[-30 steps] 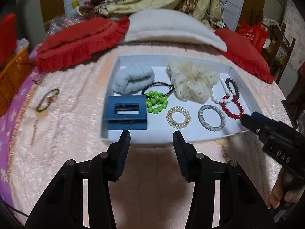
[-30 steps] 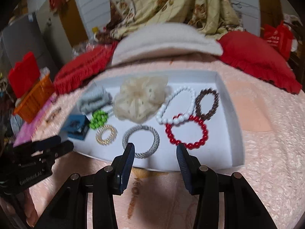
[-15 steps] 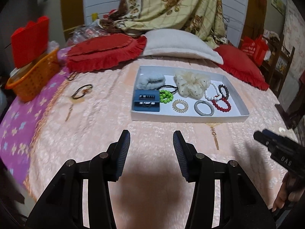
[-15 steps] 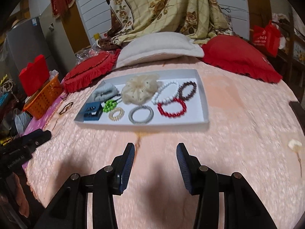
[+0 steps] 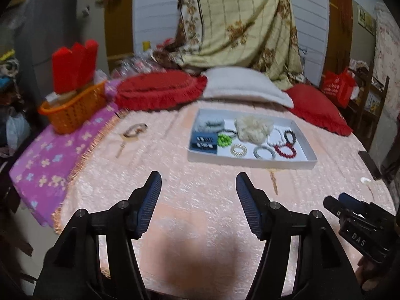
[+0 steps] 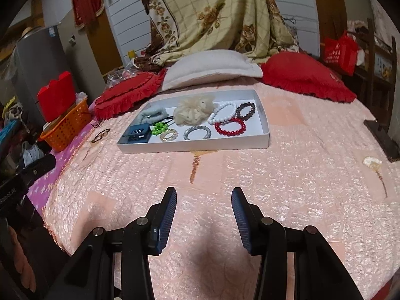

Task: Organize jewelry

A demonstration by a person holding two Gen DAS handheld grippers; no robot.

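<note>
Both the left gripper (image 5: 198,187) and right gripper (image 6: 203,203) hover with jaws spread wide, empty. The shallow white cardboard tray (image 6: 195,146) of bracelets and hair ties sits at frame centre on the pink quilted bed (image 6: 287,175).

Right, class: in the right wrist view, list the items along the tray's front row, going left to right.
Blue hair claw → green bead tie → gold spiral tie → silver bracelet → red bead bracelet.

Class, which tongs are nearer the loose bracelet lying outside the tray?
Left. The bracelet lies ahead and slightly left of the left tongs; the right tongs are farther off to its right.
</note>
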